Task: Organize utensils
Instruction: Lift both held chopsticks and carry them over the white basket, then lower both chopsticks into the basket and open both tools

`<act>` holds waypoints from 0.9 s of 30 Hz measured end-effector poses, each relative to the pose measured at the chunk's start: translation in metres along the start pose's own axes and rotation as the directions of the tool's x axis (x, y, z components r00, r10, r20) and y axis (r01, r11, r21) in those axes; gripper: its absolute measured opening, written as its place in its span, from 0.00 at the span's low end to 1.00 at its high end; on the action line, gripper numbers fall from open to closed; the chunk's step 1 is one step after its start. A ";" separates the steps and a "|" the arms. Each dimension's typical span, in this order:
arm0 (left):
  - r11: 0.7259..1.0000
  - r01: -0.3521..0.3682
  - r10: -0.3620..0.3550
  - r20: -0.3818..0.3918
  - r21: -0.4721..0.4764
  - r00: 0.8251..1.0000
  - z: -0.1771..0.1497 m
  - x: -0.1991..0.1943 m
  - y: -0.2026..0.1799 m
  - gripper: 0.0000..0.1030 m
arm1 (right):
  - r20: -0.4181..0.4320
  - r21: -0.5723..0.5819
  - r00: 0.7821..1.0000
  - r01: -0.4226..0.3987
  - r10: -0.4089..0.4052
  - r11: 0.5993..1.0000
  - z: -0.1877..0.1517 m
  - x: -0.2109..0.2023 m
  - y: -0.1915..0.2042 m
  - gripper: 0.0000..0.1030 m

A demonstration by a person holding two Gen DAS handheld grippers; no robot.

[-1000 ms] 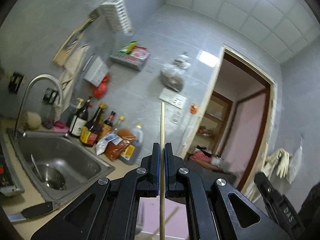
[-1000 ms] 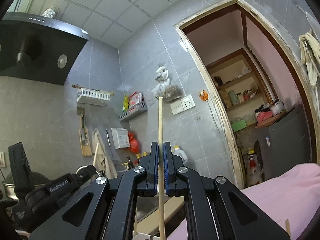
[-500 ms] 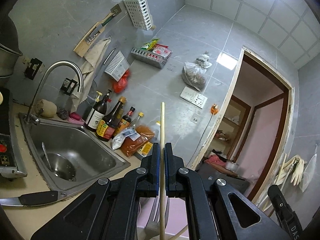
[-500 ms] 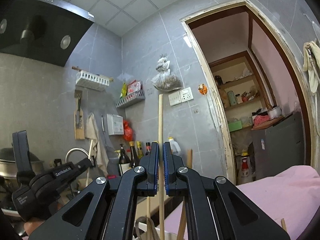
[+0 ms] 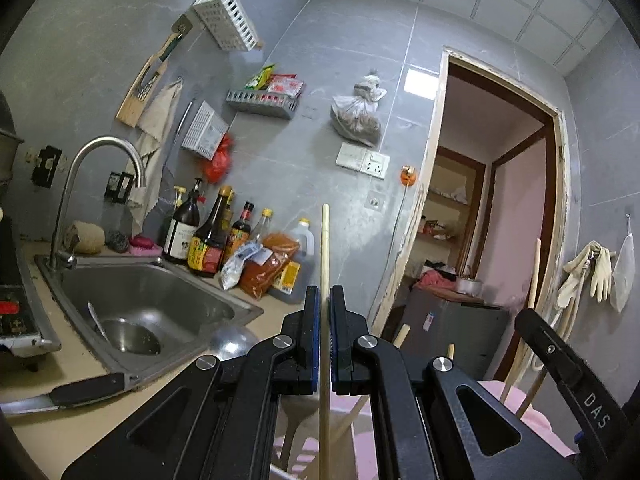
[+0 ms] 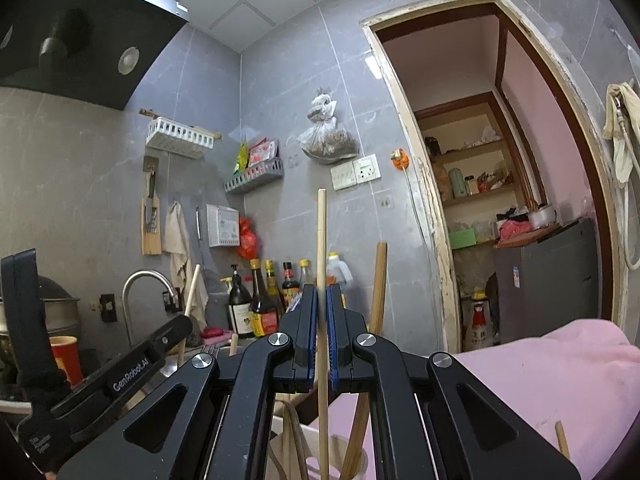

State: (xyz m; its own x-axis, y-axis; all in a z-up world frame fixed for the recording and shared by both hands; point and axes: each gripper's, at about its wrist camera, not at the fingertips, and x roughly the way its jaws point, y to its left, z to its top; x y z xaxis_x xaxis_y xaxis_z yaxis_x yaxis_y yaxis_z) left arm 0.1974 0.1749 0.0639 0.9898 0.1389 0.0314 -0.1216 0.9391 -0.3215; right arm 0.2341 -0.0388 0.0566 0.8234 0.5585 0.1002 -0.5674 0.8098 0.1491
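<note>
Each gripper is clamped on a wooden chopstick — left gripper (image 5: 324, 312) on one chopstick (image 5: 325, 248), right gripper (image 6: 321, 312) on another (image 6: 321, 240), both upright above the utensil holder (image 6: 352, 456). Risk: a thin stick pivoting between the pads and missing the holder's crowded mouth.

Pale tan wooden chopstick (image 5: 325, 248) between black plastic gripper fingers (image 5: 311, 320) lined with blue pads — the same colours on the other pale wooden chopstick (image 6: 321, 240). Grey marbled wall tiles (image 5: 320, 152), a shiny steel sink (image 5: 152, 304), pink cloth (image 6: 560, 380), a red cup (image 6: 66, 354).
</note>
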 end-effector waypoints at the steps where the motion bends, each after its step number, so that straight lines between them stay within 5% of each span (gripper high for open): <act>1: 1.000 0.001 -0.002 -0.009 -0.010 1.000 -0.001 0.001 0.001 0.02 | -0.008 -0.002 1.000 0.001 -0.001 1.000 -0.001 0.000 0.000 0.03; 14: 0.999 0.020 -0.023 -0.116 -0.026 0.993 -0.013 0.000 -0.001 0.02 | -0.062 -0.019 0.998 -0.007 0.006 1.000 -0.010 0.008 0.000 0.03; 27: 0.998 0.038 -0.044 -0.120 -0.053 0.992 -0.014 -0.008 0.000 0.02 | -0.073 -0.014 0.997 -0.017 0.016 1.000 -0.014 0.009 0.000 0.04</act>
State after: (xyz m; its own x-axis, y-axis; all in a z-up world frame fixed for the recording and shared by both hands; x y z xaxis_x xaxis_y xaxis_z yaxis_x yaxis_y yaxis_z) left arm 0.1906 0.1697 0.0502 0.9960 0.0584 -0.0680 -0.0795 0.9256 -0.3701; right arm 0.2412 -0.0310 0.0436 0.8120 0.5829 0.0303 -0.5812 0.8027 0.1336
